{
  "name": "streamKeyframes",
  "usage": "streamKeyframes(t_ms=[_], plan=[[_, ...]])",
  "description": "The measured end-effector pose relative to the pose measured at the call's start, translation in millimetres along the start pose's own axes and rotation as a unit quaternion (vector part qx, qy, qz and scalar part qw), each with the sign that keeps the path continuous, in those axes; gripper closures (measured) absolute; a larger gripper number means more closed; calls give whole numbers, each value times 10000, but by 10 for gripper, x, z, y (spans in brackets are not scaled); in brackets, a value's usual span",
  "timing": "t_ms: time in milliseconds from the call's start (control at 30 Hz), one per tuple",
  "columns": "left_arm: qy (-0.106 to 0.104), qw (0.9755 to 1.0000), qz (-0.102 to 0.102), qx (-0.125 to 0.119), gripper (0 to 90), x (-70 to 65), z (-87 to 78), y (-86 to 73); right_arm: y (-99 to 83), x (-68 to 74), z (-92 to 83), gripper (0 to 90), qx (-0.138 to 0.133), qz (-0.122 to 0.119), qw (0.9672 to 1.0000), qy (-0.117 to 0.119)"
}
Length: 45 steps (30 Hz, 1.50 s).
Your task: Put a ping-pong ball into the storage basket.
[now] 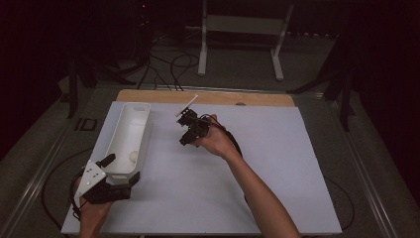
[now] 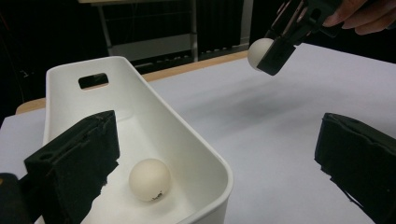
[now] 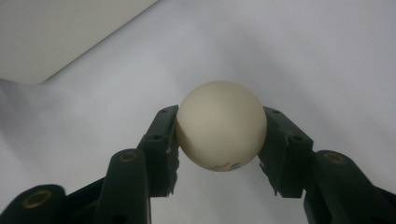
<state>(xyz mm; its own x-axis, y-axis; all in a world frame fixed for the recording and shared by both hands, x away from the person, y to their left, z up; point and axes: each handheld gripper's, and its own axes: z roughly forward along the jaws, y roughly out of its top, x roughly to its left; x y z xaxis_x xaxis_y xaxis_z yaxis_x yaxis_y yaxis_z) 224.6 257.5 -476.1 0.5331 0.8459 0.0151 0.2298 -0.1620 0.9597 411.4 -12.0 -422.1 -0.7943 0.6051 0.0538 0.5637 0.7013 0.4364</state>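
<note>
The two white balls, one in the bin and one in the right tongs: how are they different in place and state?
The ball in the bin rests on the floor of the white bin, while the held ball is above the table.
The ball in the bin lies free, beside one jaw of the left tongs, which straddle the bin's wall; the held ball is clamped in the right tongs.
Both are plain, off-white and look alike in size.

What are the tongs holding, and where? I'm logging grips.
The right tongs pinch a white ball across its middle, one pad on each side. The left tongs straddle the white bin's end wall, open.
</note>
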Motion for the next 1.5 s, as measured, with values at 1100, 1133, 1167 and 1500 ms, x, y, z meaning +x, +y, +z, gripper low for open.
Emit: streamKeyframes(t_ms=[1100, 1133, 1167, 1500], plan=[[5, 10000, -10, 9, 6, 2, 2, -2, 93, 92, -8, 503, -121, -50, 9999, 102], [6, 10000, -8, 11, 6, 1, 2, -2, 98, 94, -9, 503, -127, -73, 9998, 103], [5, 10000, -8, 10, 6, 1, 3, -2, 100, 97, -8, 503, -133, -81, 9998, 111], [3, 10000, -5, 17, 6, 0, 4, -3, 118, 130, -2, 503, -158, -87, 9997, 144]])
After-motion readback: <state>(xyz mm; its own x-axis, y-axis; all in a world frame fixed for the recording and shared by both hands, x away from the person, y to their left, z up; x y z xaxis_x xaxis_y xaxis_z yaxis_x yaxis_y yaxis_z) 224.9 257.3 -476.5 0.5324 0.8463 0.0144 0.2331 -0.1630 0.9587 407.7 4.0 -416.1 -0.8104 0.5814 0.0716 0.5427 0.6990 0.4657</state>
